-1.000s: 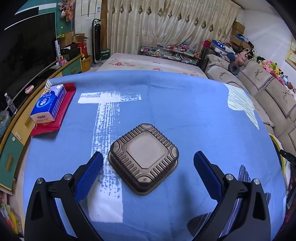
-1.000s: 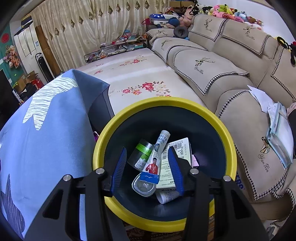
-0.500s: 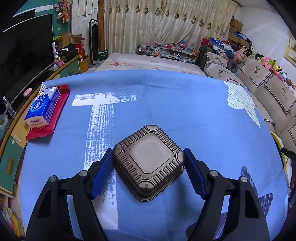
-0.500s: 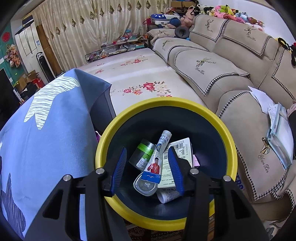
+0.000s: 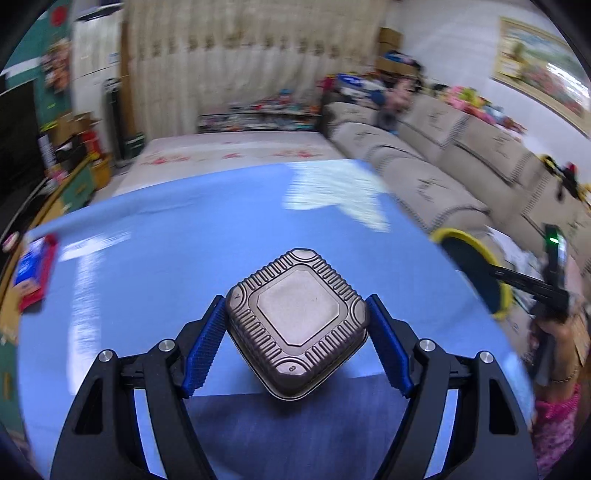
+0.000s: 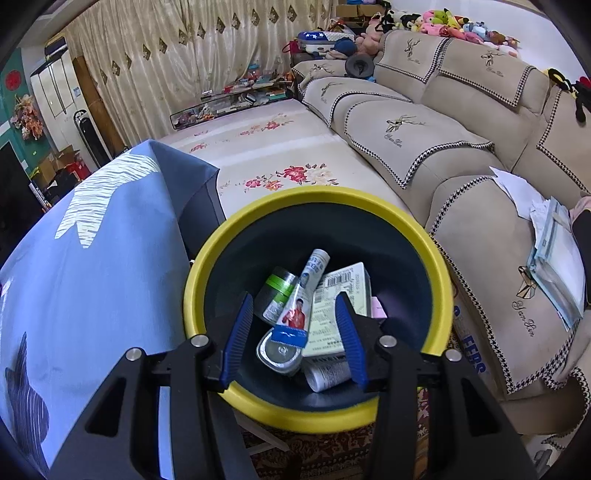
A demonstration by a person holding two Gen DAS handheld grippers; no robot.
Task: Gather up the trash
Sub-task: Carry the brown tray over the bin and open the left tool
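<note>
My left gripper (image 5: pixel 295 347) squeezes the brown tray (image 5: pixel 297 328) by two side walls, low in the middle of the picture above the blue cloth (image 5: pixel 166 258); it looks light, thin and easy to squash.

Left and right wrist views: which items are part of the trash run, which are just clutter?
In the job:
- brown plastic food tray, clamped in the left gripper
- yellow-rimmed bin below the right gripper, holding a tube, a green-capped jar and a printed box

Lying about:
- tissue pack
- sofa
- plush toys
- papers
</note>
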